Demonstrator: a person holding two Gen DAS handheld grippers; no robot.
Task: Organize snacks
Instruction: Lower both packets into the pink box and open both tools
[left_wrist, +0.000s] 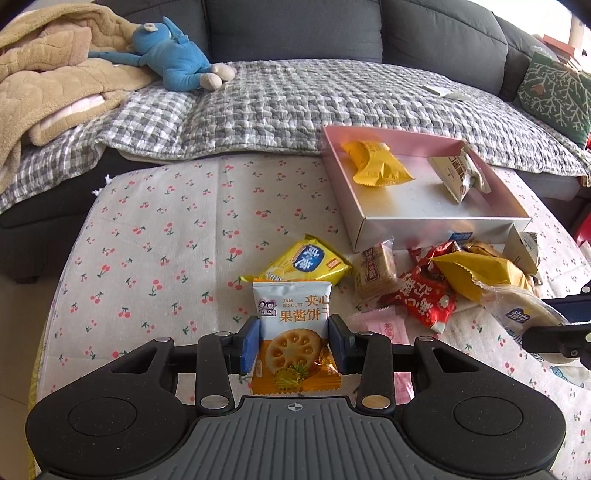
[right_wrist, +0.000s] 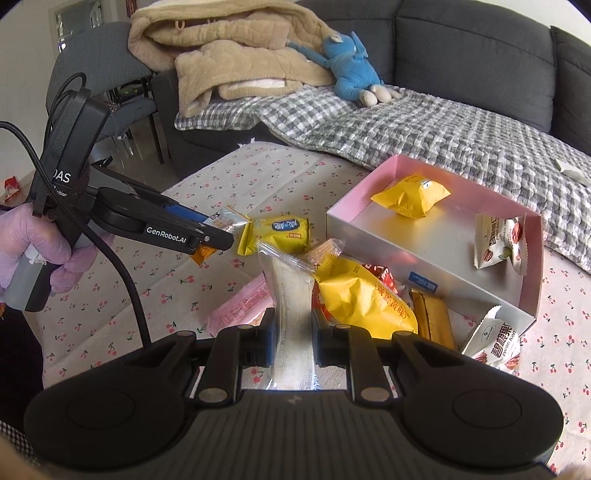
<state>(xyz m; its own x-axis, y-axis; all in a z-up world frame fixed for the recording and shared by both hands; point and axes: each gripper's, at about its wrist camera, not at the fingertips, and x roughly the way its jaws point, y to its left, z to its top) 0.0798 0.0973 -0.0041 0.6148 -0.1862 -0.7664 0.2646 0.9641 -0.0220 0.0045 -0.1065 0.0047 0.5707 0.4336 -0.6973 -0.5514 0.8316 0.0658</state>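
Right gripper (right_wrist: 293, 343): jaws clamped on a clear-wrapped pale pastry pack (right_wrist: 291, 295), held above the snack pile.
Left gripper (left_wrist: 293, 345): jaws pinching a jam biscuit packet (left_wrist: 291, 325) upright over the cherry-print cloth (left_wrist: 147, 229).
Box (left_wrist: 436, 230): pink-lined, just beyond the pile, holding a yellow packet (left_wrist: 375, 164) and a cream packet (left_wrist: 461, 173).
Loose snacks: red packet (left_wrist: 424, 295), yellow bag (left_wrist: 476, 273).

The open box (left_wrist: 436, 221) sits on the table (left_wrist: 147, 229), near the far edge, with the sofa (left_wrist: 295, 99) behind it. Two snack packs lie in the box, one (left_wrist: 376, 164) to the left and one (left_wrist: 461, 171) to the right. A pile of snacks (left_wrist: 424, 284) lies on the table just in front of the box, and the jam biscuit pack (left_wrist: 293, 332) is nearer still, left of the pile.
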